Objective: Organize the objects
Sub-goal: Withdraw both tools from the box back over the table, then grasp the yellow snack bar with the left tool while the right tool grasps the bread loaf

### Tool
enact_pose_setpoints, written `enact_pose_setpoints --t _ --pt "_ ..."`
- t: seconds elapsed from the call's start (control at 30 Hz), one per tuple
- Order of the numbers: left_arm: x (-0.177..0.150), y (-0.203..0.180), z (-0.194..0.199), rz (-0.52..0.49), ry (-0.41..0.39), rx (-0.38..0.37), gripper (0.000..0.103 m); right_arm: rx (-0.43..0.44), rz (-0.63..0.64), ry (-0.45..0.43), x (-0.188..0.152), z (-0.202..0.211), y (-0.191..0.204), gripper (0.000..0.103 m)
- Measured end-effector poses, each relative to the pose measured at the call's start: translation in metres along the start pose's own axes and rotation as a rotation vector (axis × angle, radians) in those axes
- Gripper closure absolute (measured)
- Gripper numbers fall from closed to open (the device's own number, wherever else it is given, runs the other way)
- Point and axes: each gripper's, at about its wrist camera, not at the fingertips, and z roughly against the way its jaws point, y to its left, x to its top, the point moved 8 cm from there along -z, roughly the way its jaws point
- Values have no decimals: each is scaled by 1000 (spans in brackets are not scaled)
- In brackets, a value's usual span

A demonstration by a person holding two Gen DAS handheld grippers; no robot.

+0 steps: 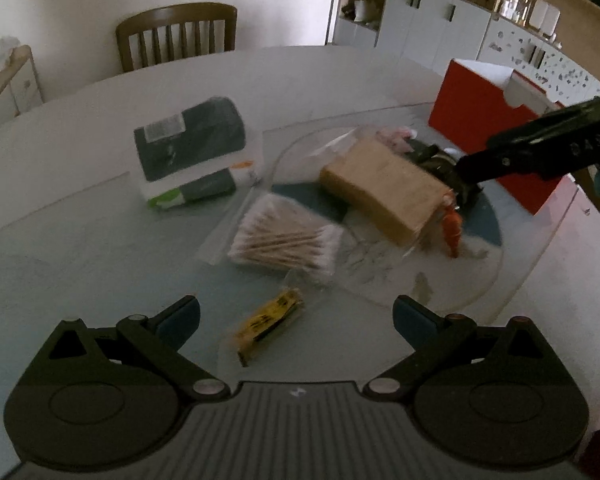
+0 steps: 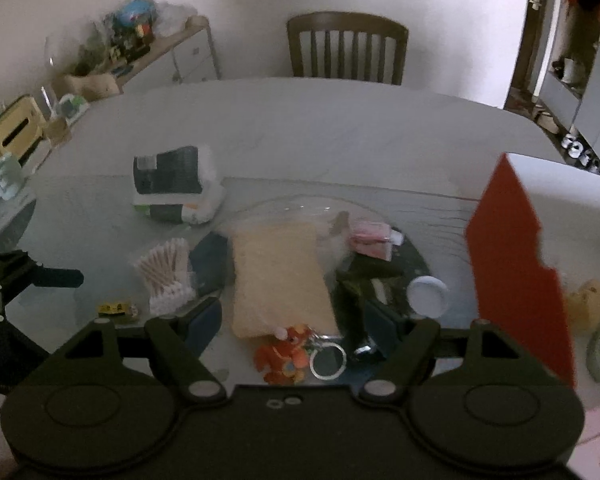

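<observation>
Left tool spread wide, empty, above yellow packet lying on counter, long axis diagonal toward cotton swabs; right tool open, empty, over tan pouch lengthwise away, orange keychain nearest.

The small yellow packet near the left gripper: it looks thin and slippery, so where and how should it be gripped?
Grip the small yellow packet across its narrow width near the middle, coming straight down from above with the open left gripper. It lies flat on the glass table, long axis diagonal, so turn the fingers to straddle its long edges.
</observation>
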Motion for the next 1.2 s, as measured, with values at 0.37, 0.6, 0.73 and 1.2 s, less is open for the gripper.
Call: enact_pose_setpoints --t 0.37,0.6,0.73,1.2 --pt "-5 17 -12 5 -4 5 0 -30 97 74 10 -49 15 25" --pt "-10 23 -18 6 -5 12 0 -49 133 109 11 -69 18 25" --pt "-12 27 -20 20 -12 12 0 -55 147 121 12 -75 18 23" --pt "-9 18 -20 -37 -37 31 30 -42 152 142 12 -88 17 18"
